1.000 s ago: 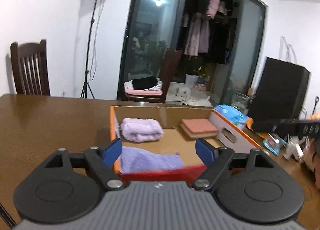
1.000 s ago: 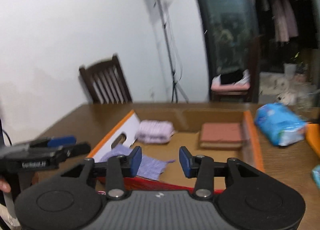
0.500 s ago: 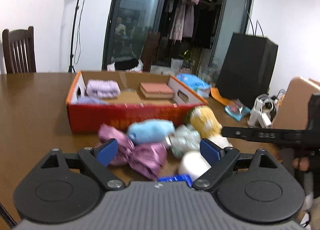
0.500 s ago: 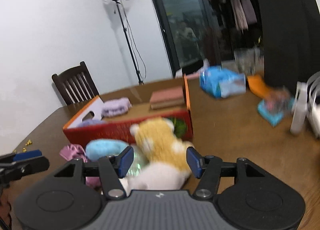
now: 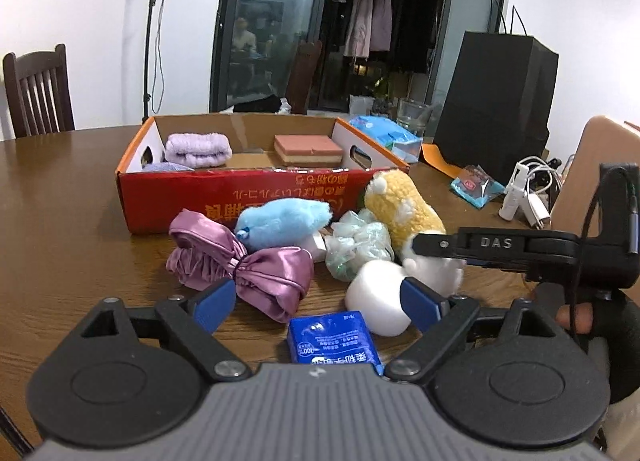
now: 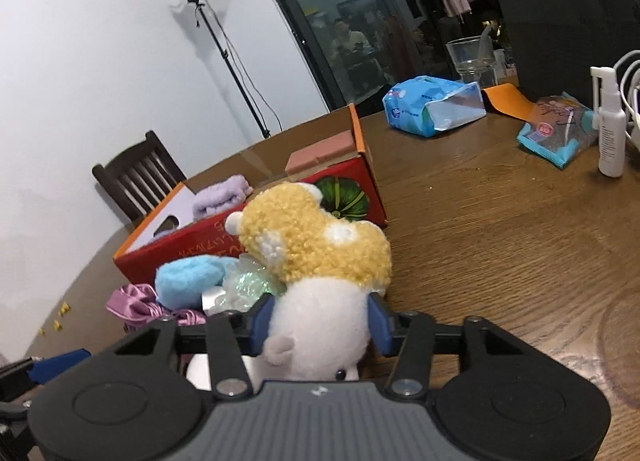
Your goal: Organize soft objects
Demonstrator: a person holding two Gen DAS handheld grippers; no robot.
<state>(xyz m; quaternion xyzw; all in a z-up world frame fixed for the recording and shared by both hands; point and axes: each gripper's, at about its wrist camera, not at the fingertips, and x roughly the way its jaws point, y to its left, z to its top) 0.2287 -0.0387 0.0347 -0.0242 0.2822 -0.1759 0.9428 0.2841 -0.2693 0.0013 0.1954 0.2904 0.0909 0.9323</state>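
Left to right across the wooden counter (image 5: 60, 229): a red cardboard box (image 5: 248, 197) sits back toward the far edge, already holding a folded lilac towel (image 5: 198, 149) and a pink sponge block (image 5: 308, 149), which suggests it is the collecting place. Just in front of its near wall lies a loose heap: a purple satin scrunchie (image 5: 240, 269), a blue plush (image 5: 284, 221), a pale green mesh puff (image 5: 356, 245), a white round ball (image 5: 378, 303), and a blue tissue packet (image 5: 334, 339) nearest the camera. The left tool (image 5: 316, 301) hovers above this heap with its jaws spread wide and nothing between them, apparently waiting to choose a piece. At the heap's right end lies the yellow-and-white plush toy (image 6: 316, 261). The right tool (image 6: 320, 325) has just been closing, and its blue pads now pinch the toy's white end, probably because that narrower part fits between them. The likely step is lifting the toy into the box.
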